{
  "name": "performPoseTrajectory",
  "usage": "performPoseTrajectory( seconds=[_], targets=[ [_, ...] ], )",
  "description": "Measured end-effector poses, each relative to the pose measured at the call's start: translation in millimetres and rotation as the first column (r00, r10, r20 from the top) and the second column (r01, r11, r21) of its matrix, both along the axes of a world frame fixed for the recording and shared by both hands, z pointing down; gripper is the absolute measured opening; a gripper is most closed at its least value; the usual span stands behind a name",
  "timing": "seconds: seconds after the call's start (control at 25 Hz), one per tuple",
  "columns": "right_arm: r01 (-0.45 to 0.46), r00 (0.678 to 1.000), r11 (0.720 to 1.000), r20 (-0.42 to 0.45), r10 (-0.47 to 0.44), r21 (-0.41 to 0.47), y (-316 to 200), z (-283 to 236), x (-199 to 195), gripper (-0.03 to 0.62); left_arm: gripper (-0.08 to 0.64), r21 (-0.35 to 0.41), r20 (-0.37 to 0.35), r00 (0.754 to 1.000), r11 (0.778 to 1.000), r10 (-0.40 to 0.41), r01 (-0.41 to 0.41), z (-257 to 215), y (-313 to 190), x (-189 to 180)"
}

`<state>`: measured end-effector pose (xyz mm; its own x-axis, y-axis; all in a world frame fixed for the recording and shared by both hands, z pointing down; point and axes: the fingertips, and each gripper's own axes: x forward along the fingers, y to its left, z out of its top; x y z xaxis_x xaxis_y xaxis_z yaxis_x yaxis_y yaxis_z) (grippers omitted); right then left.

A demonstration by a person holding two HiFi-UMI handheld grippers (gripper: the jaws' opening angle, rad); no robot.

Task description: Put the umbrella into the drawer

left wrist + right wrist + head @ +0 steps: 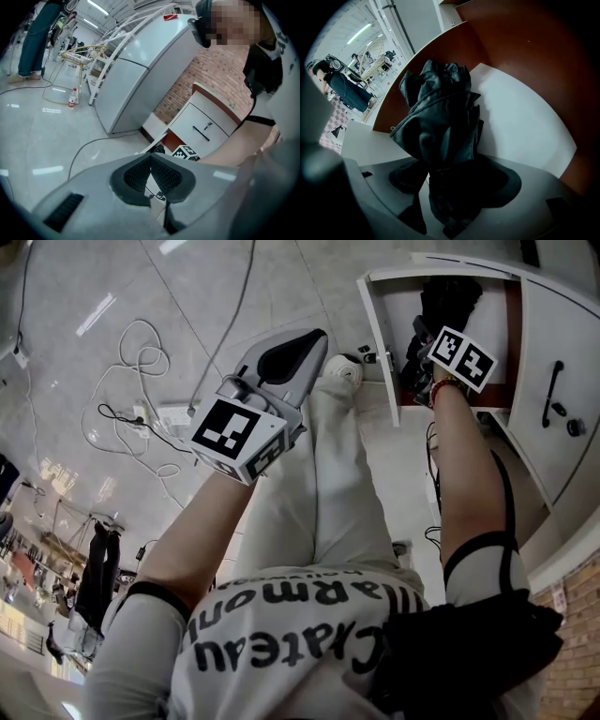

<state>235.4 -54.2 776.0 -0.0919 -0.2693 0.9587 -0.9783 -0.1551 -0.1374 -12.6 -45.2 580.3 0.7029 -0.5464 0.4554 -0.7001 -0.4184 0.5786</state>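
The black folded umbrella [450, 298] lies in the open drawer [380, 315] at the top right of the head view. The right gripper view shows the umbrella [440, 117] resting on the drawer's white floor [525, 122] between red-brown walls. My right gripper [424, 338] reaches steeply down into the drawer. That gripper [452, 164] is open: the umbrella's near end sits between the jaws, and a light gap shows beside the left pad [405, 180]. My left gripper [314, 338] hangs in the air left of the drawer, above the floor. Its jaws [151, 157] are shut with nothing between them.
A white cabinet front with a black handle [553, 395] is to the right of the drawer. A power strip and looping cables [164, 413] lie on the tiled floor at the left. My leg and shoe [342, 371] are by the drawer. A grey fridge [136, 75] stands beside the cabinet.
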Motion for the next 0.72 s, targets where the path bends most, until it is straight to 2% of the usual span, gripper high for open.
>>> performPoseTrajectory(
  seconds=[0.12,0.36,0.6,0.72],
  targets=[
    [-0.038,0.999,0.999,0.003,0.038,-0.011,3,-2,0,0.291,0.015,0.009,0.001,1.000,1.000,-0.017,0.017,-12,-8,-7],
    [-0.008,1.000,0.999,0.026,0.009,-0.038,1,-17,-4,0.301,0.015,0.042,-0.003,0.999,0.999,-0.032,0.032,-45,-22,-12],
    [-0.008,0.999,1.000,0.037,0.009,-0.016,-8,-63,-11,0.301,0.015,0.059,-0.009,0.998,0.996,-0.069,0.070,-87,-22,-11],
    [-0.009,0.998,1.000,0.055,0.009,-0.007,-13,-94,-15,0.301,0.015,0.072,-0.017,0.998,0.996,-0.059,0.060,-114,-24,-5]
  ],
)
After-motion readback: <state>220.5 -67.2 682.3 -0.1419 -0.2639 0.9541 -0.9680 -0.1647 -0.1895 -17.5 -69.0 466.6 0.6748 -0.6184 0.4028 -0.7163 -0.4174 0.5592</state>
